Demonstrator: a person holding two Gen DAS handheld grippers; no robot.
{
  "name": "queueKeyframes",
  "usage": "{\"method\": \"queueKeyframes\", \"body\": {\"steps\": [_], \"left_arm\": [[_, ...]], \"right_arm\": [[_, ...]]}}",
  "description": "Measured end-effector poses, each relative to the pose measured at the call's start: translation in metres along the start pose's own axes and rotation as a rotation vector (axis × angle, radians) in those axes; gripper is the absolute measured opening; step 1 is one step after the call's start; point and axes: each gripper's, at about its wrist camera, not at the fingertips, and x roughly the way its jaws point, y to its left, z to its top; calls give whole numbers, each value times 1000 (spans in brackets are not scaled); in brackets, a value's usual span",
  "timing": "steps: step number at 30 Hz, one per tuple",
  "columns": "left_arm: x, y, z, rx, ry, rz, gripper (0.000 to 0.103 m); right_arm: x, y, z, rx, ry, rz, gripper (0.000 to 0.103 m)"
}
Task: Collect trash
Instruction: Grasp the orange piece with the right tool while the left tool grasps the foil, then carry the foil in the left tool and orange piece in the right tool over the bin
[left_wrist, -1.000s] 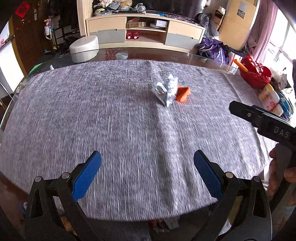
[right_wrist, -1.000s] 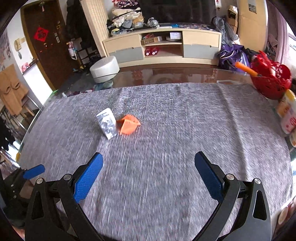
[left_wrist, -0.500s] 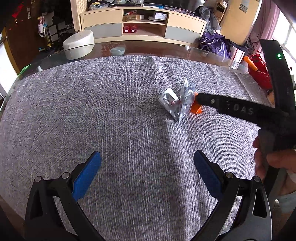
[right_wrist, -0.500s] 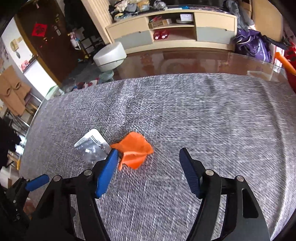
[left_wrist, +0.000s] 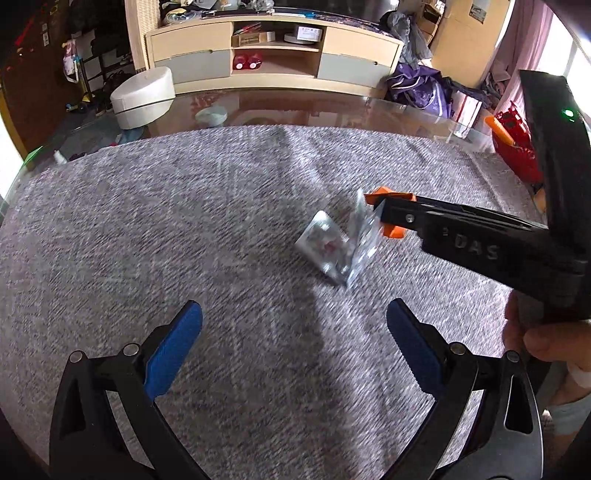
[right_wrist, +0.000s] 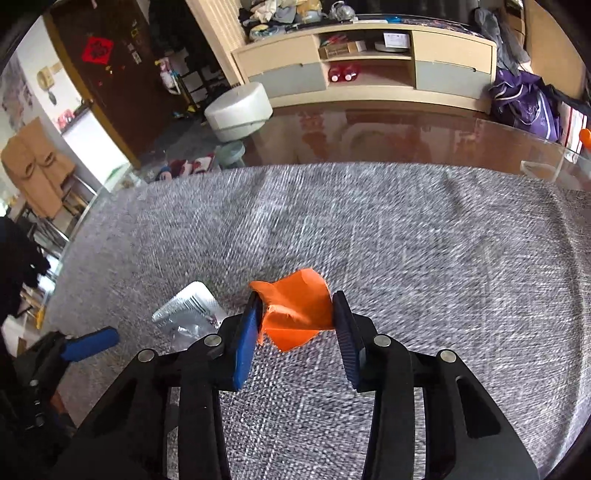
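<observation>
A crumpled orange paper scrap (right_wrist: 297, 312) lies on the grey tablecloth (right_wrist: 424, 258), between the blue pads of my right gripper (right_wrist: 295, 325), which touch its two sides. A silver foil wrapper (right_wrist: 188, 314) lies just left of it. In the left wrist view the wrapper (left_wrist: 338, 245) stands folded on the cloth, with the orange scrap (left_wrist: 391, 230) behind the right gripper's finger (left_wrist: 424, 218). My left gripper (left_wrist: 291, 347) is open and empty, nearer the table's front edge, short of the wrapper.
A red basket (left_wrist: 517, 155) stands at the table's far right edge. Bare glass tabletop (right_wrist: 388, 136) lies beyond the cloth. A white round stool (right_wrist: 238, 110) and a TV cabinet (right_wrist: 365, 62) stand on the floor behind.
My right gripper moved forward and down over the orange scrap and narrowed its jaws onto it. My left gripper moved closer to the foil wrapper and stayed open.
</observation>
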Motion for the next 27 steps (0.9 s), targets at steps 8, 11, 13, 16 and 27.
{"method": "queueKeyframes", "body": {"steps": [8, 11, 13, 16, 27], "left_arm": [[9, -19, 23, 20, -48, -46, 80], [12, -25, 30, 35, -50, -62, 61], [15, -28, 33, 42, -37, -85, 34], [15, -29, 33, 37, -21, -124, 21], [-70, -37, 7, 65, -117, -87, 20]], "right_arm": [[-23, -34, 5, 36, -33, -55, 40], [-27, -39, 1, 27, -27, -75, 40], [-27, -43, -1, 24, -24, -84, 40], [-32, -45, -4, 27, -22, -86, 40], [-97, -14, -32, -22, -76, -114, 40]]}}
